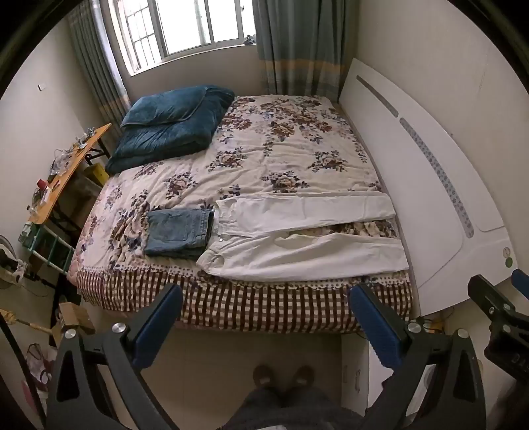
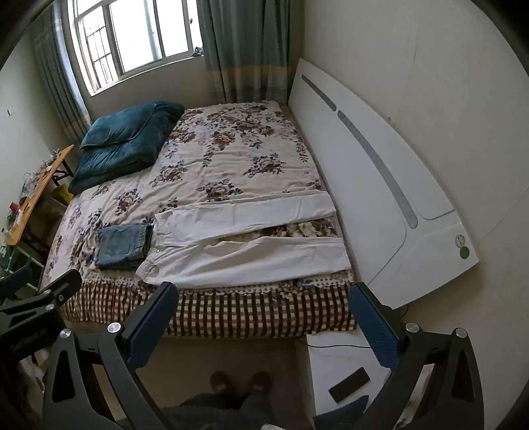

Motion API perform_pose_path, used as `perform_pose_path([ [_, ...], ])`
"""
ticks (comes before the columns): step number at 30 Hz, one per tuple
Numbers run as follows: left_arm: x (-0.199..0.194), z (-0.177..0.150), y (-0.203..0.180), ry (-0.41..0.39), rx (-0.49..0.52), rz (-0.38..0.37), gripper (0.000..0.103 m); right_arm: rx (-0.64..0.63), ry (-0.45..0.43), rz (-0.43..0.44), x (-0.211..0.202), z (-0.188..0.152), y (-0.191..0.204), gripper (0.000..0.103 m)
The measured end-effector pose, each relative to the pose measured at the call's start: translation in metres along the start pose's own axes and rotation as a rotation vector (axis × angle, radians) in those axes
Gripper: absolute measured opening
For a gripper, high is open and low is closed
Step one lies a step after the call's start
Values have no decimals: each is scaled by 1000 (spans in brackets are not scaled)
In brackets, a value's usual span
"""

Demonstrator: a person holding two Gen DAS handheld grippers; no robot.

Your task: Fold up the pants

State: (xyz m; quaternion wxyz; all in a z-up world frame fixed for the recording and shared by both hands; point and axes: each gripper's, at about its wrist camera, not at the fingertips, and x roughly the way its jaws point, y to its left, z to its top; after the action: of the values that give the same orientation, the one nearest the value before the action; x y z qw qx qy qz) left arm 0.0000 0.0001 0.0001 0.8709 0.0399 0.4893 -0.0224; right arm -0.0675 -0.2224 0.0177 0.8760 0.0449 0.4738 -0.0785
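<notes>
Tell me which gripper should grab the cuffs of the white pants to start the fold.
Right, probably. The white pants lie flat with cuffs toward the headboard, the side where the right gripper hangs. The left gripper sits nearer the waistband and folded jeans. Both are open, off the bed.

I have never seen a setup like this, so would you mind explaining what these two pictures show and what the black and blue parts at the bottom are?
Each picture comes from a fisheye camera mounted on a handheld gripper, looking forward along its two fingers. A person standing at the foot of a bed holds one in each hand. The left view shows the left gripper, the right view the right gripper; the blue parts are finger pads. Both are open and hold nothing. On the floral cover lie white pants spread flat, already folded jeans beside their waistband, and a folded teal quilt near the window.
</notes>
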Motion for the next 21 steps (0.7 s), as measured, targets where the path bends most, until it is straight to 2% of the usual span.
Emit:
perform_pose_path([
  [14,-5,-7,-5,-4,-6,2,103,4,-7,15,-6,0,-3,103],
  [21,-5,-7,-10,-8,-10,6,103,-15,-24,24,-30,2,4,103],
])
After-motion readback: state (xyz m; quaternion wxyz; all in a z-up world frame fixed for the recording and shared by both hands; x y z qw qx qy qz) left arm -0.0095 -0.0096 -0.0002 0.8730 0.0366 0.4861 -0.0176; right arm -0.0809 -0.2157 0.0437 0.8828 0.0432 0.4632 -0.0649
